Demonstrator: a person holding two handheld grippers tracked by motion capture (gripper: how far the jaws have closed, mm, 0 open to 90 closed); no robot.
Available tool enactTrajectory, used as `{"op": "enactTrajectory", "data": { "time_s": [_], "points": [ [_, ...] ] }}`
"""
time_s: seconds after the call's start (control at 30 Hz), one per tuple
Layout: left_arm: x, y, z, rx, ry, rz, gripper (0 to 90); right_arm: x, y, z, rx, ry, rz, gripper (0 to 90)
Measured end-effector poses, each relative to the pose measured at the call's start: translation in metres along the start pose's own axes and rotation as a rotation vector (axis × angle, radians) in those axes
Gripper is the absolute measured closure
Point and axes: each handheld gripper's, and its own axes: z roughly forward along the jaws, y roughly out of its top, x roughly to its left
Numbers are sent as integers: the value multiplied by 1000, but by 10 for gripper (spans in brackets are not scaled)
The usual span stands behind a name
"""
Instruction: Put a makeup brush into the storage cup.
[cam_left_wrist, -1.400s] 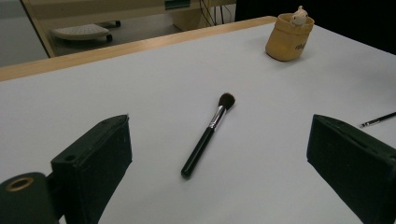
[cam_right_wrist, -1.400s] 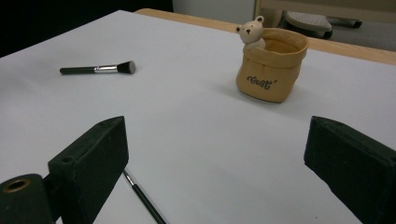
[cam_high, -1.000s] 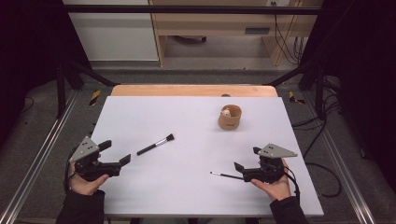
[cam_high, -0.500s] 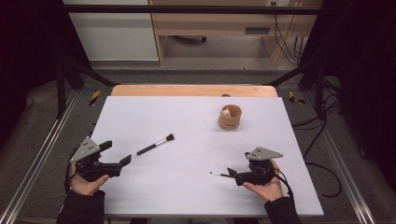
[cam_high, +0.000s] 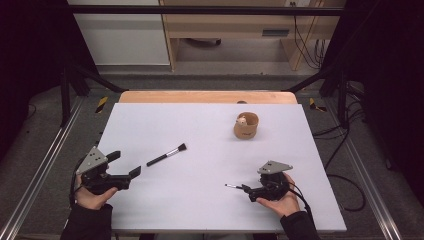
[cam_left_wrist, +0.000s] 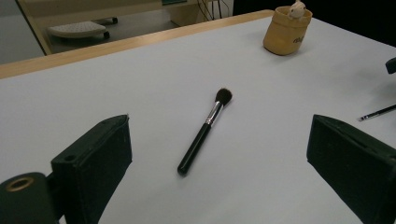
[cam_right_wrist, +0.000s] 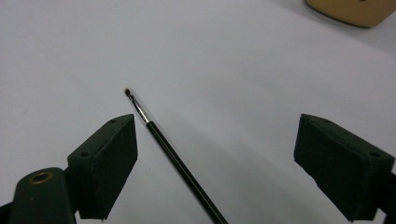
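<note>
I'm holding the right gripper (cam_high: 249, 192) with jaws apart, just been closing, the thin brush (cam_right_wrist: 163, 142) lying between them untouched. Left gripper (cam_high: 127, 167) is gaping, big brush (cam_high: 167, 155) at its two o'clock. Table (cam_high: 200, 125) is lying open to every edge; cup (cam_high: 246, 126) far off. I've been lowering the right since.

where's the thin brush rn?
The thin brush lies flat on the white table at the high view's lower right, between the open jaws of the right claw, tip pointing left, below the tan cup.
</note>
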Motion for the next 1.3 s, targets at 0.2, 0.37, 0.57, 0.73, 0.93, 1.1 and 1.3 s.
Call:
{"op": "enactTrajectory", "data": {
  "time_s": [0.2, 0.37, 0.57, 0.73, 0.93, 1.1, 1.3],
  "points": [
    [-1, 1, 0, -4, 0, -3, 60, 5, -2, 7, 42, -5, -39, 154],
    [-2, 0, 1, 3, -1, 4, 60, 8, -3, 11, 66, 3, -71, 192],
    [-3, 0, 2, 10, -2, 10, 60, 11, -4, 13, 78, 29, -80, 305],
    [-3, 0, 3, 13, -4, 9, 60, 15, -4, 16, 101, 46, -105, 394],
    [-4, 0, 4, 15, -5, 13, 60, 18, -3, 16, 117, 64, -104, 513],
    [-4, 0, 4, 15, -6, 17, 60, 17, -3, 16, 120, 85, -103, 586],
    [-5, 0, 4, 17, -8, 18, 60, 16, -3, 16, 120, 71, -98, 648]
  ]
}}
